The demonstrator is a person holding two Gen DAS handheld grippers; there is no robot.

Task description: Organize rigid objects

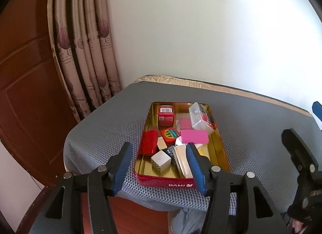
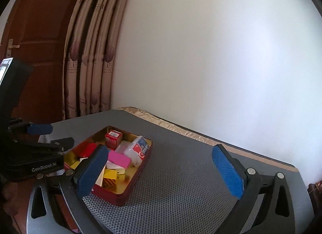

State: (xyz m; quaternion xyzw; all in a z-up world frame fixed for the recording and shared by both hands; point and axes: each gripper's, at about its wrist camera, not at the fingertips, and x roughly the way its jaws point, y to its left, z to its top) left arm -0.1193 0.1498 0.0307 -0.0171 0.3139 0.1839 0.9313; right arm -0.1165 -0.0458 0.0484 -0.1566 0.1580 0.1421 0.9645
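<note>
A red tin with a gold inside (image 1: 182,181) (image 2: 124,192) sits on the grey mat. It holds several small rigid things: a pink block (image 1: 194,136) (image 2: 118,158), a red carton with a barcode (image 1: 165,115) (image 2: 113,138), a clear plastic case (image 1: 199,118) (image 2: 137,149), a white cube (image 1: 161,160), a red box (image 1: 149,142). My left gripper (image 1: 159,162) is open and empty, just before the tin's near rim. My right gripper (image 2: 161,170) is open and empty, over the mat right of the tin.
The grey mat (image 1: 251,133) (image 2: 181,173) covers a table against a white wall. A curtain (image 1: 84,52) and a wooden door (image 1: 26,72) stand at the left. The right gripper shows in the left wrist view (image 1: 299,153); the left gripper shows in the right wrist view (image 2: 40,133).
</note>
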